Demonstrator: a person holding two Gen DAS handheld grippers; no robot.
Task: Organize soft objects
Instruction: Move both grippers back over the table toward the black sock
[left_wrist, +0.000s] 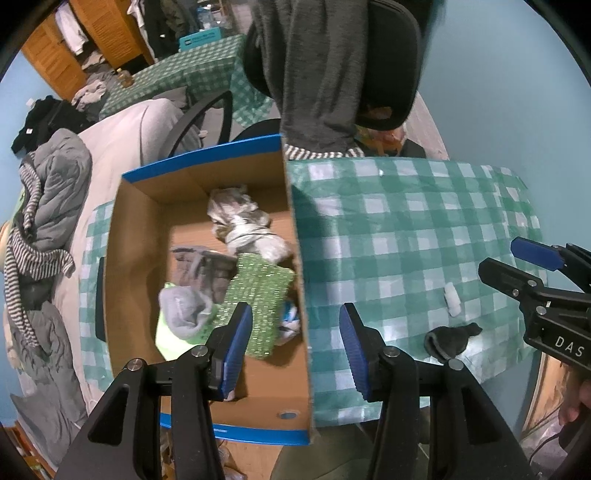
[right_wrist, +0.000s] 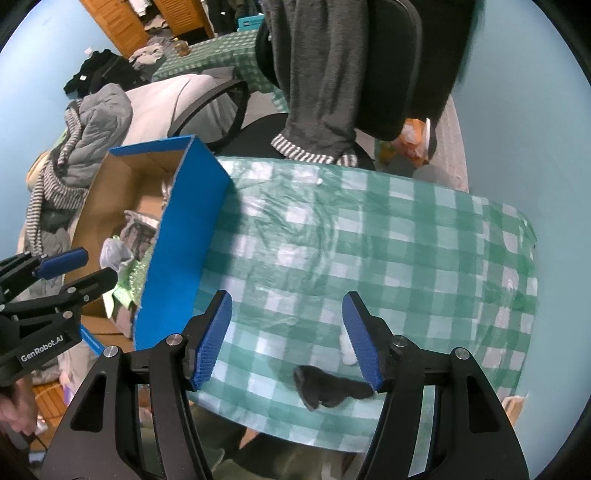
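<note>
A cardboard box (left_wrist: 122, 229) with blue outer walls (right_wrist: 177, 251) stands at the table's left end. In it lie a green glittery cloth (left_wrist: 258, 295), a grey sock (left_wrist: 184, 310), a grey garment (left_wrist: 207, 266) and a white bundle (left_wrist: 243, 229). A dark grey sock (right_wrist: 328, 387) and a small white item (right_wrist: 347, 350) lie near the table's front edge; both also show in the left wrist view, the sock (left_wrist: 448, 341) and the white item (left_wrist: 452, 299). My left gripper (left_wrist: 295, 349) is open and empty above the box's right wall. My right gripper (right_wrist: 286, 341) is open and empty just above the dark sock.
A green checked cloth (right_wrist: 388, 240) covers the table. A black office chair (right_wrist: 373, 55) draped with a grey garment stands behind it. A bed with piled clothes (left_wrist: 48, 206) lies to the left. Wooden cabinets (left_wrist: 74, 40) stand at the back.
</note>
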